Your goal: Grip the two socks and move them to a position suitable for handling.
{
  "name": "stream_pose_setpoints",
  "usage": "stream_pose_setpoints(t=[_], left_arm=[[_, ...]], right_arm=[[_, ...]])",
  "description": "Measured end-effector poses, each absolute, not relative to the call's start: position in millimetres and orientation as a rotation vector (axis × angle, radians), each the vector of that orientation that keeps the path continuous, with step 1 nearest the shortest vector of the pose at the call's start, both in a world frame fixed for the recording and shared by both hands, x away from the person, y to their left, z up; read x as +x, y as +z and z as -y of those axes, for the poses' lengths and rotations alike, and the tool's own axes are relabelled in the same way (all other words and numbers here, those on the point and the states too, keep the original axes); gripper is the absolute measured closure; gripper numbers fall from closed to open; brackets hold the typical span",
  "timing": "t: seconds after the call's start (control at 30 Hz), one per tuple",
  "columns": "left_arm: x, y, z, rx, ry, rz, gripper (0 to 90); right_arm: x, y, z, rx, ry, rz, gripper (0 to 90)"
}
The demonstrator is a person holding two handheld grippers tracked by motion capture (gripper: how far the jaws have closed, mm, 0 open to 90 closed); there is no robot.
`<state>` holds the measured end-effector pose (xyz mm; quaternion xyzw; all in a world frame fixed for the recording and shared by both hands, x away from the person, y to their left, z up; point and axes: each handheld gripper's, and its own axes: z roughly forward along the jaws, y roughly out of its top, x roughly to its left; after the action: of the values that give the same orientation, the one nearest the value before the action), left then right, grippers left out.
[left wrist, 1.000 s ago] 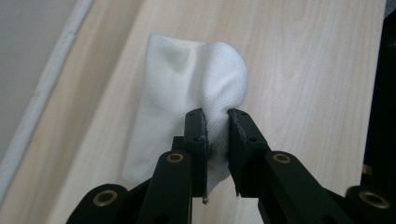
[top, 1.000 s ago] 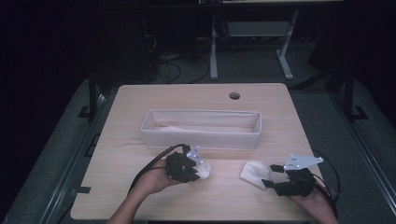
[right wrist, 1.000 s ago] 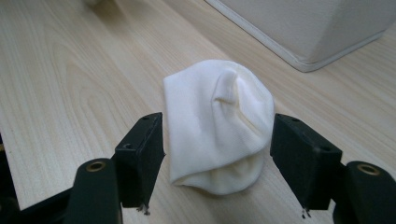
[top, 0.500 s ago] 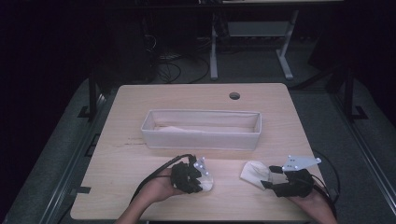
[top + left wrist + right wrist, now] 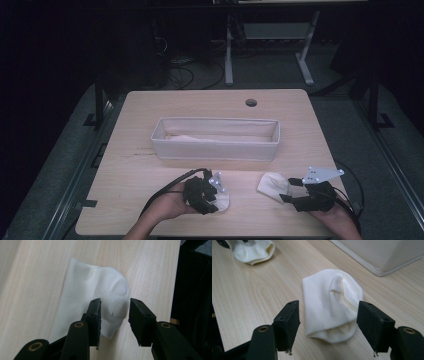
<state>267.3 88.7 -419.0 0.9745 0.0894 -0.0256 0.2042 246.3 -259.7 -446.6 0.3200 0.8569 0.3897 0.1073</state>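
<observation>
Two cream socks lie on the wooden table [image 5: 150, 165] near its front edge. The left sock [image 5: 222, 204] [image 5: 100, 285] is bunched under my left gripper [image 5: 215, 199] [image 5: 113, 307]. Its jaws have just been opening; the sock's edge sits between them and the pads stand off it. The right sock [image 5: 270, 184] [image 5: 324, 290] lies flat between the wide open jaws of my right gripper [image 5: 286, 191] [image 5: 329, 308], untouched. In the right gripper view the left sock [image 5: 253, 250] lies far off at the top left.
A long white fabric basket [image 5: 215, 147] stands across the middle of the table, with pale cloth lying in it. Its corner [image 5: 384, 257] is just beyond the right sock. A round cable hole [image 5: 251, 102] sits near the far edge. Dark floor and desk legs surround the table.
My left gripper and its sock have shifted a little toward the front edge, and its jaws have opened off the sock. The right gripper and its sock stay where they were.
</observation>
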Motion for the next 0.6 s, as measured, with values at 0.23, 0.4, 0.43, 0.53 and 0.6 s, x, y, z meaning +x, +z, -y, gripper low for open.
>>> stream_pose_setpoints(t=[0.23,0.4,0.43,0.53,0.6], left_arm=[[264.0,-419.1,-91.9,2.717,-0.069,-0.210,68.4],[265.5,-424.3,-88.6,2.731,-0.060,-0.196,73.7],[265.8,-424.5,-88.1,2.734,-0.063,-0.192,75.2],[265.4,-425.0,-86.9,2.740,-0.063,-0.185,78.5],[265.3,-424.3,-87.2,2.738,-0.070,-0.183,81.9]], right_arm=[[246.8,-447.2,257.7,0.934,1.149,-2.531,34.3],[245.8,-447.4,257.5,0.930,1.149,-2.532,34.3],[245.6,-447.3,257.6,0.928,1.151,-2.532,34.3],[245.7,-447.0,257.9,0.926,1.151,-2.532,34.4],[245.5,-446.8,257.6,0.927,1.154,-2.530,34.3]])
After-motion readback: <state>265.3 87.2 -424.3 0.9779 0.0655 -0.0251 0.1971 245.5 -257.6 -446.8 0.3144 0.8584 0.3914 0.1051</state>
